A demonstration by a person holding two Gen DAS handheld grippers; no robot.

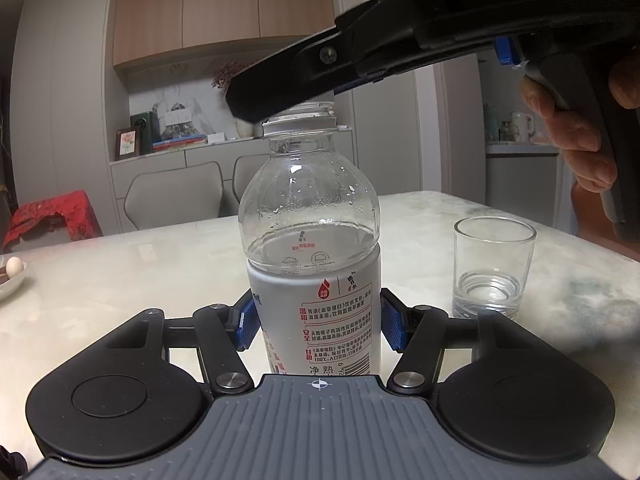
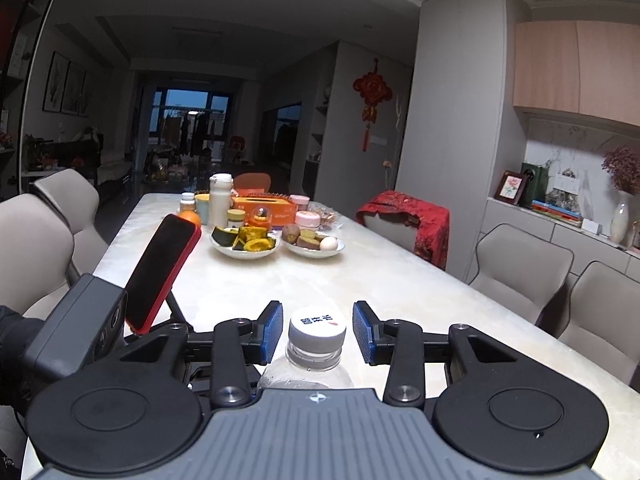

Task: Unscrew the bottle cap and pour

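Note:
A clear water bottle (image 1: 312,220) with a white label stands upright on the marble table (image 1: 140,272). My left gripper (image 1: 319,320) is shut on its labelled body, a blue pad pressed to each side. The bottle's white cap (image 2: 317,326) is still on the neck. My right gripper (image 2: 318,330) is level with the cap and stands open, one blue pad on either side with a small gap to each. In the left wrist view the right gripper (image 1: 260,100) comes in from the upper right and hides most of the cap. An empty glass (image 1: 494,268) stands to the bottle's right.
A person's hand (image 1: 576,136) holds the right gripper's handle. Farther down the table are two plates of food (image 2: 244,246), an orange tissue box (image 2: 264,210) and jars. A red-cased phone (image 2: 164,272) sticks up at the left. Chairs (image 2: 520,272) line the table.

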